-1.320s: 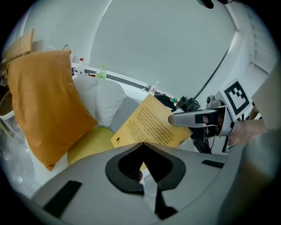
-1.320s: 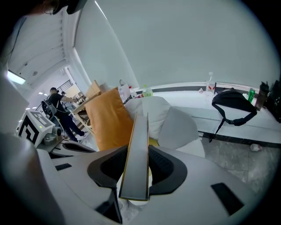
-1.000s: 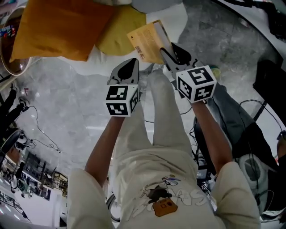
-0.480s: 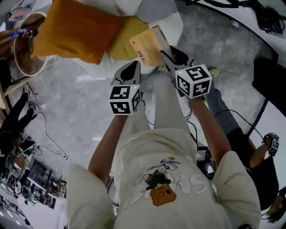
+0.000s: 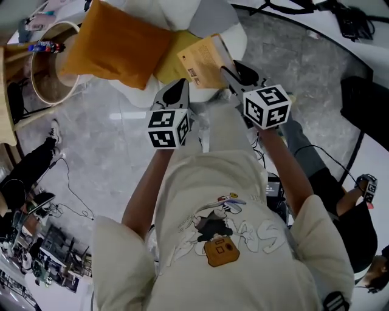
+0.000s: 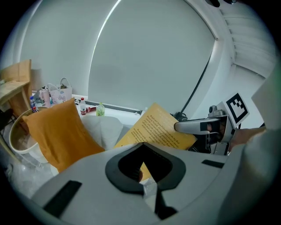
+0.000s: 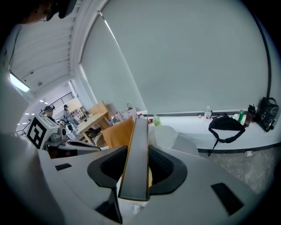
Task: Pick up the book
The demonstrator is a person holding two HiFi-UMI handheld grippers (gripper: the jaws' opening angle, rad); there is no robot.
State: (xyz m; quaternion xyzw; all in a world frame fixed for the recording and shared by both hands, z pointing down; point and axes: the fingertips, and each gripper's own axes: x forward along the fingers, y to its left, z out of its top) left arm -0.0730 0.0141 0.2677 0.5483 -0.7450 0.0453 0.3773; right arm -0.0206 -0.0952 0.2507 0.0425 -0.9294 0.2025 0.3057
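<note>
The book is thin and yellow, with print on its cover. My right gripper is shut on its edge and holds it in the air above the cushions. In the right gripper view the book stands edge-on between the two pads. In the left gripper view its printed cover slants up beside the right gripper. My left gripper hangs to the left of the book, shut with nothing in it, its jaws together.
Below the grippers an orange cushion and a yellow cushion lie on a white seat. A round wooden tub stands at left. Cables trail over the grey floor. A black bag sits on a ledge.
Both grippers have risen together, the right one carrying the book. The cushions and the floor have dropped further away below them.
</note>
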